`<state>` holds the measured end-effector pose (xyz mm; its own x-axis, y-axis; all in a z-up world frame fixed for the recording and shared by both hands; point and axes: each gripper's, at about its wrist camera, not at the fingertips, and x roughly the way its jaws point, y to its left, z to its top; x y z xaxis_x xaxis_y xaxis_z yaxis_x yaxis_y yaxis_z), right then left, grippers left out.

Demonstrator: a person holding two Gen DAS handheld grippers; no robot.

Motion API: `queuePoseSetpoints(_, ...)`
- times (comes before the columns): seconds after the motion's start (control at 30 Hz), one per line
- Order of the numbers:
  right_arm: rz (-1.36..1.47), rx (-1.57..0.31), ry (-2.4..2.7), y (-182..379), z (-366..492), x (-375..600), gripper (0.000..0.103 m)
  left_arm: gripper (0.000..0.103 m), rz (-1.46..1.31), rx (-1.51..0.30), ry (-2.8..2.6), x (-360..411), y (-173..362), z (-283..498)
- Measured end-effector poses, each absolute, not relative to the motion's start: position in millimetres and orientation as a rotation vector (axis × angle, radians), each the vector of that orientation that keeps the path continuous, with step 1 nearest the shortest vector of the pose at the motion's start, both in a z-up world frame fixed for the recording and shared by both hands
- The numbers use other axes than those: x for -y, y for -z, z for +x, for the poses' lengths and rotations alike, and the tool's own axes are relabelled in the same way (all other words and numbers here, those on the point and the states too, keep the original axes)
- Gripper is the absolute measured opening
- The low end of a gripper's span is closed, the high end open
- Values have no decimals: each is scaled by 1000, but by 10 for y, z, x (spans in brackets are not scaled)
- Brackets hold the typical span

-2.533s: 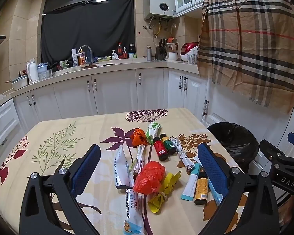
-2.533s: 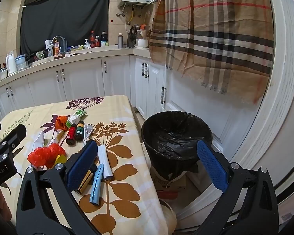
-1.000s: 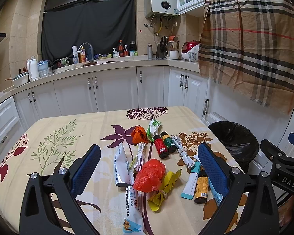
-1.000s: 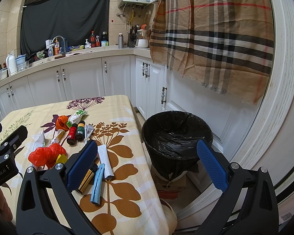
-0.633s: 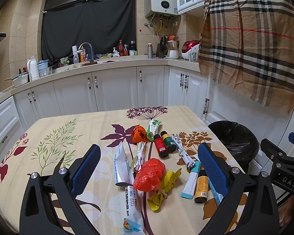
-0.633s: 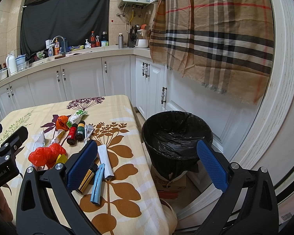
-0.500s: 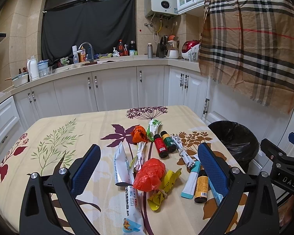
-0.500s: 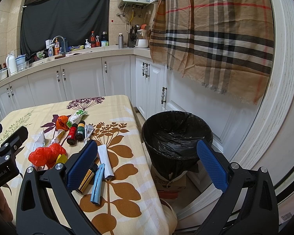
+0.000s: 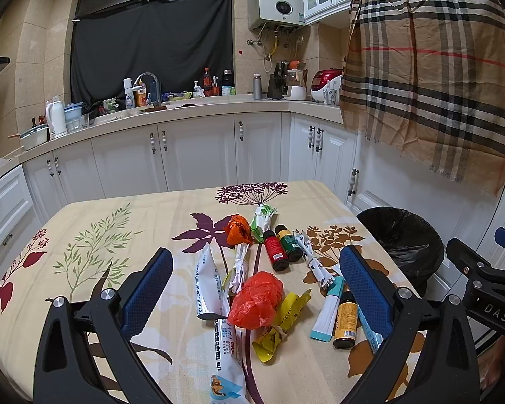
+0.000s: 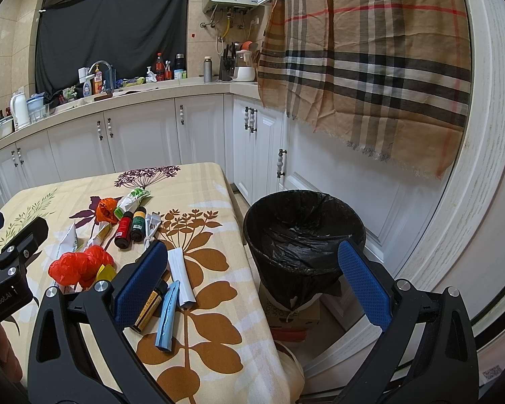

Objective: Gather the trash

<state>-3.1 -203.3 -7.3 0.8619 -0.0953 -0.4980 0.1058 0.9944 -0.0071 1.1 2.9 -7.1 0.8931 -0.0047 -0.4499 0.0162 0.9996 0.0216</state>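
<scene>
While both tools hang above the table (image 9: pixel 94 222), nothing is collected yet, and the trash lies in one loose group on the cloth. The left gripper (image 9: pixel 256 286) has its jaws spread wide and holds nothing; the red plastic bag (image 9: pixel 256 300) sits directly between them. The right gripper (image 10: pixel 252 286) is also wide apart and empty, and it looks toward the black bin (image 10: pixel 304 235), which stands on the floor just beside the table edge.

To do this step well, I think the left gripper should go down straight on the red plastic bag, since it is soft and stands higher than its neighbours. The jaws should close on its middle, so the yellow wrapper (image 9: pixel 279 323) touching it is not dragged along. The orange bottle (image 9: pixel 346 320) and the red bottle (image 9: pixel 275 250) are round and may roll if pushed.

Compared with the frames a moment earlier, almost nothing differs: both grippers keep the same place and opening, and the trash is not moved.
</scene>
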Motion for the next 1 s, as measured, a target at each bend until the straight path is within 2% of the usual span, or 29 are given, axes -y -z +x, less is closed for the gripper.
queuePoseSetpoints(0.37,23,-542,99,162,10,2000,99,97,25,-494,4,-76,180,45)
queuePoseSetpoints(0.9,23,-624,63,490,266,1913,98,96,0,-630,-49,-371,504,226)
queuePoseSetpoints(1.0,25,-636,49,526,322,1893,91,96,-3,-642,-51,-385,532,248)
